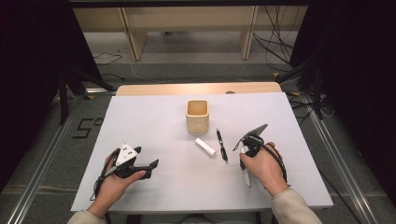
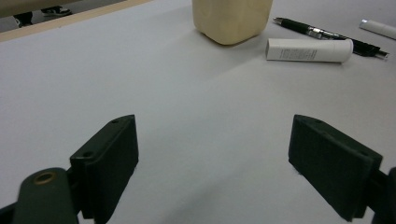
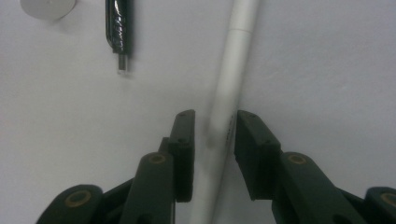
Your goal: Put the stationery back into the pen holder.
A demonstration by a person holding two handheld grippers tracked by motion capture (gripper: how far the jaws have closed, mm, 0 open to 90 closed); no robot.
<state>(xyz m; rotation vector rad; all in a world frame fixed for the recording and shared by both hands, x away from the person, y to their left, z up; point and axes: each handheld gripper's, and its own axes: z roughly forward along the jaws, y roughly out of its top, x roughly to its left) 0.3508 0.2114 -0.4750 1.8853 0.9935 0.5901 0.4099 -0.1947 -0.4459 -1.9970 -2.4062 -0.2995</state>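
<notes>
right tongs (image 3: pixel 212 140) straddling white pen (image 3: pixel 231 79) unpinched, left tongs (image 2: pixel 212 154) spread, black pen (image 3: pixel 117 28) beside

White pen (image 3: pixel 229 93): both ends cut off by the right gripper view's edges; in the high view, mostly hidden under the right hand (image 1: pixel 259 164). Tube label (image 2: pixel 299 53): print too small to read.

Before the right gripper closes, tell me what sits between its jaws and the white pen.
Nothing visible. The right gripper straddles the white pen, one jaw on each side; the black pen lies apart, off to one side.
</notes>
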